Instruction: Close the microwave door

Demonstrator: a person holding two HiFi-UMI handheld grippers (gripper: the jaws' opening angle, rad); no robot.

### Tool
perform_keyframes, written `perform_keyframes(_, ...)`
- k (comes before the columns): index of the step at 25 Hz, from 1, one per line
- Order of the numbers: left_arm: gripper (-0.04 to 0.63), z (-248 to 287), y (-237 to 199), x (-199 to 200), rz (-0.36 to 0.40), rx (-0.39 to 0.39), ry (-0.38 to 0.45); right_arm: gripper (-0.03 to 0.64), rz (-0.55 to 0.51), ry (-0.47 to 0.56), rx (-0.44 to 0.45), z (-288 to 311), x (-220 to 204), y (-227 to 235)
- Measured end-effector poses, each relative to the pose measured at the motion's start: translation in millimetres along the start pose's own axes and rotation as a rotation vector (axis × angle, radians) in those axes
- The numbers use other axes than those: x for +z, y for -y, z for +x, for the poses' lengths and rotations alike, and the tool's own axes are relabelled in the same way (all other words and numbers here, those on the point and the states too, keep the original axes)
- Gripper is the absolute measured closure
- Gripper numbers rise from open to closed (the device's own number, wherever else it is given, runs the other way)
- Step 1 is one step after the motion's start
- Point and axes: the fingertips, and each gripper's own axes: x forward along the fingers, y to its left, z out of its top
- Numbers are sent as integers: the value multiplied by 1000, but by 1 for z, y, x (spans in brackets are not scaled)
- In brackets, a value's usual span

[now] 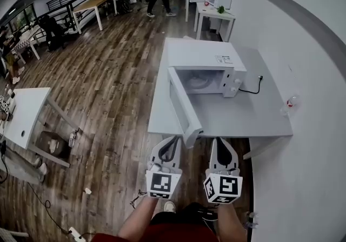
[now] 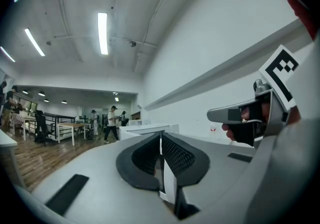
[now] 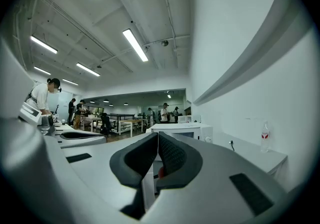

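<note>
A white microwave [image 1: 201, 61] stands on a grey table [image 1: 254, 119] against the wall. Its door [image 1: 184, 107] is swung wide open toward me, showing the cavity and turntable. My left gripper [image 1: 172, 140] hovers just before the table's front edge, close to the door's free end, its jaws shut and empty. My right gripper [image 1: 221, 141] is beside it, also shut with nothing held. In the left gripper view the left gripper [image 2: 160, 138] points level at the microwave [image 2: 150, 129]. The right gripper view shows the right gripper [image 3: 156, 138] facing the microwave [image 3: 183, 129].
A water bottle [image 1: 290, 101] stands at the table's right edge by the wall, and a black cord [image 1: 252, 89] lies behind the microwave. A white table [image 1: 24, 116] is at the left. Further tables and several people are at the far end of the wooden floor.
</note>
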Motion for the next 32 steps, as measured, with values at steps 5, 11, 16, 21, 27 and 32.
perform_keyframes(5, 562, 17, 7, -25, -1, -83, -42, 588, 14, -24, -4, 15, -17, 5)
perform_keyframes(11, 416, 38, 18, -62, 15, -209, -115, 589, 24, -61, -4, 28, -38, 19)
perform_keyframes(16, 402, 57, 21, -90, 14, -277, -179, 588, 33, -93, -14, 36, -55, 32)
perform_keyframes(21, 402, 72, 29, -105, 37, -347, -219, 588, 37, -117, -29, 42, -67, 47)
perform_keyframes(27, 403, 84, 33, -113, 53, -357, -225, 589, 42, -132, -42, 47, -75, 55)
perform_keyframes(32, 424, 92, 40, -114, 38, -370, -216, 589, 46, -137, -49, 52, -78, 63)
